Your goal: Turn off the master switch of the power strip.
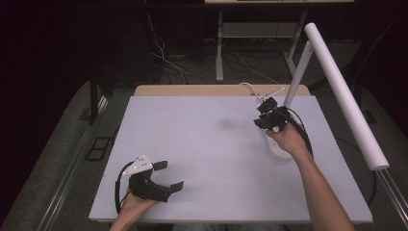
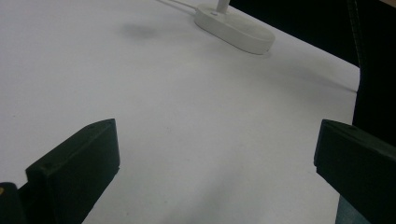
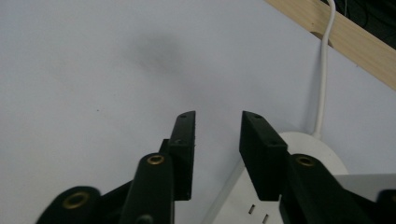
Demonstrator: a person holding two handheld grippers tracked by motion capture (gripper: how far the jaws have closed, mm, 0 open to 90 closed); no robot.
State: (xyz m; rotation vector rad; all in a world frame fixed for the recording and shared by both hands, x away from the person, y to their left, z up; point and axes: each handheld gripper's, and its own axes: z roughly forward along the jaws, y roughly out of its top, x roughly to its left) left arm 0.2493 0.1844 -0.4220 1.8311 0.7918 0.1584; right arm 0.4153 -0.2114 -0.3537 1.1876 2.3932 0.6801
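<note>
The white desk lamp with an oval plastic base (image 1: 279,147) stands near the far right corner of the white tabletop (image 1: 211,144), its slim stem leaning up and away toward the long white tubular lamp head (image 1: 344,94) that overhangs the right edge. The right gripper (image 1: 263,115) is just above the base, at the foot of the stem; in the right gripper view its jaws stand at a narrow gap with nothing between them, the base (image 3: 299,154) lying under and beside the right-hand one. The left gripper (image 1: 169,175) rests near the front left corner, jaws wide apart and empty.

The main risk, as I judge it, is the lamp itself. It looks top-heavy, with the long head hanging beyond the tabletop, so a sideways push on the stem or a lift at one end of the base could tip it over the right edge. The thin white cord (image 3: 322,70) runs off over the far wooden edge (image 3: 336,32); dragging the base could pull it taut or snag it. Narrow jaws may also slip on the smooth stem.

No brand, label or writing can be read anywhere; two small slots on the base are the only marks.
</note>
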